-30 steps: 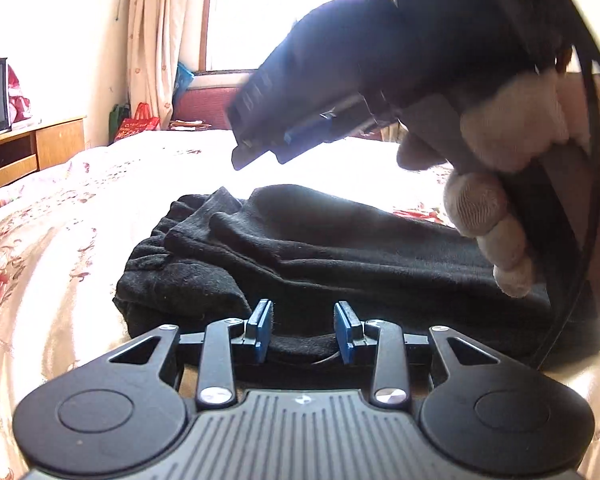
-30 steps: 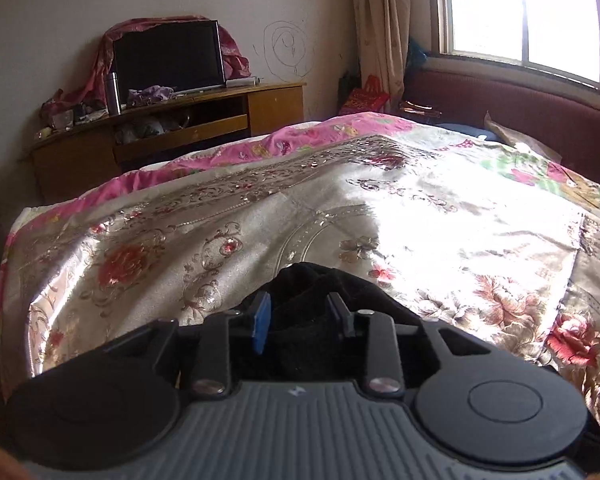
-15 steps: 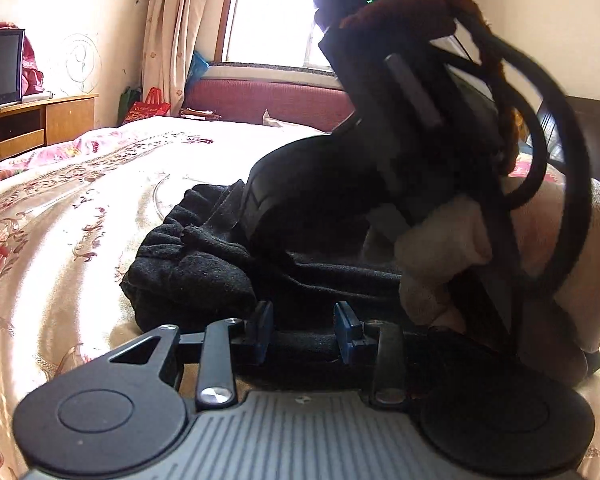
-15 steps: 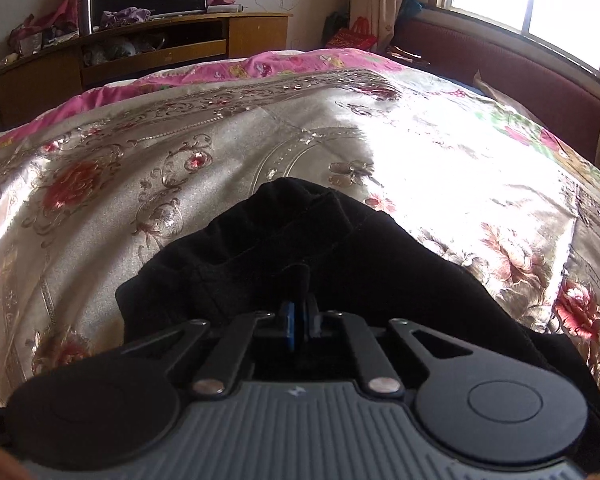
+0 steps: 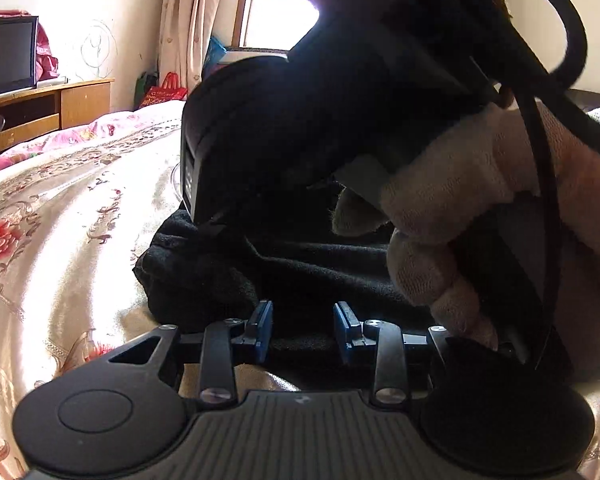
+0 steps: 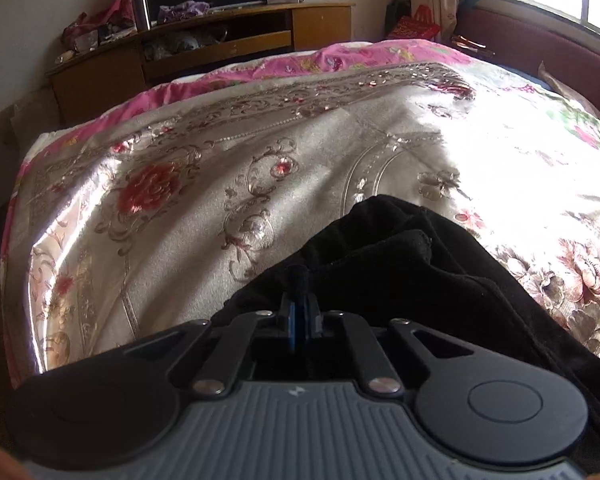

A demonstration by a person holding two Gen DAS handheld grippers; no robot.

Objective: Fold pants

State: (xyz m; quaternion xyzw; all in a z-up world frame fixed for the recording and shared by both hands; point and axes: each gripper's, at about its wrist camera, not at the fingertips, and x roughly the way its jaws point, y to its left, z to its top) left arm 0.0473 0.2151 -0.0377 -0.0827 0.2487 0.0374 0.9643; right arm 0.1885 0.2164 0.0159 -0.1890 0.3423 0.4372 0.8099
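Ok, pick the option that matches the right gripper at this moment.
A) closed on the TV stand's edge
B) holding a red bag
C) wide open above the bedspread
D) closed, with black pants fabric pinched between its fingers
D: in the right wrist view the right gripper has its blue pads pressed together on a ridge of the black pants, which lie bunched on the floral bedspread.

Pants (image 6: 400,264) were black, knit-textured. Bedspread (image 6: 228,184) was shiny cream-silver with red roses and gold scrollwork, pink floral band along the far edge of the bed. Both claws, left claw (image 5: 302,330) and right claw (image 6: 299,312), were black with blue pads (image 5: 260,326). Right hand (image 5: 472,216) wore a pale beige glove. Cabinet (image 6: 204,52) was orange-brown wood. Curtains (image 5: 188,28) were cream.
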